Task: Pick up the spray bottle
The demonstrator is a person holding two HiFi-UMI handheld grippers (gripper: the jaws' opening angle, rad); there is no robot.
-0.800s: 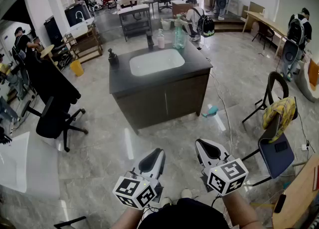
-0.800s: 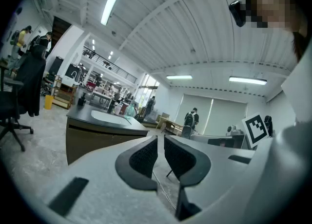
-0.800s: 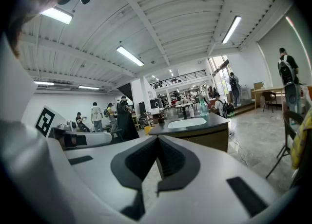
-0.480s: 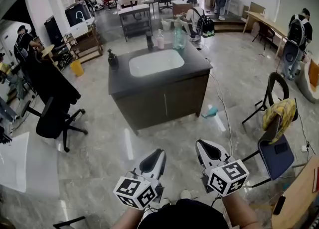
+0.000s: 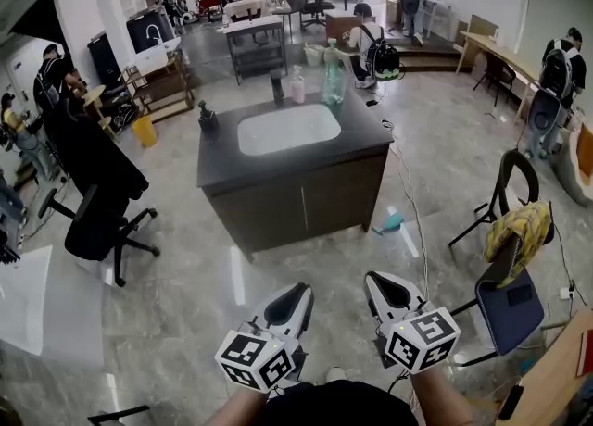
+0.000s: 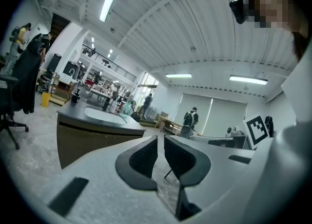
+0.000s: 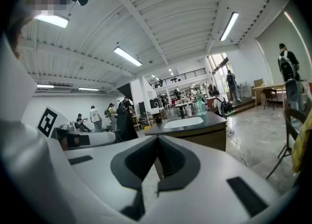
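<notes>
A translucent green spray bottle (image 5: 333, 73) stands upright at the far edge of the dark counter (image 5: 222, 160), behind the white sink basin (image 5: 288, 128). It also shows small in the left gripper view as the spray bottle (image 6: 127, 107) and in the right gripper view as the spray bottle (image 7: 200, 105). A teal object (image 5: 390, 223) lies on the floor right of the cabinet. My left gripper (image 5: 298, 293) and right gripper (image 5: 380, 282) hang side by side low in front, well short of the counter. Both are shut and hold nothing: left gripper (image 6: 161, 138), right gripper (image 7: 157, 140).
A black soap dispenser (image 5: 208, 119), a dark bottle (image 5: 277, 89) and a pale bottle (image 5: 297, 86) also stand on the counter. A black office chair (image 5: 93, 220) is at the left. A chair with a yellow cloth (image 5: 519, 230) is at the right. People stand at the back.
The whole view has shifted a little, so the counter and both grippers sit slightly lower in the picture. The grippers stay shut and side by side.
</notes>
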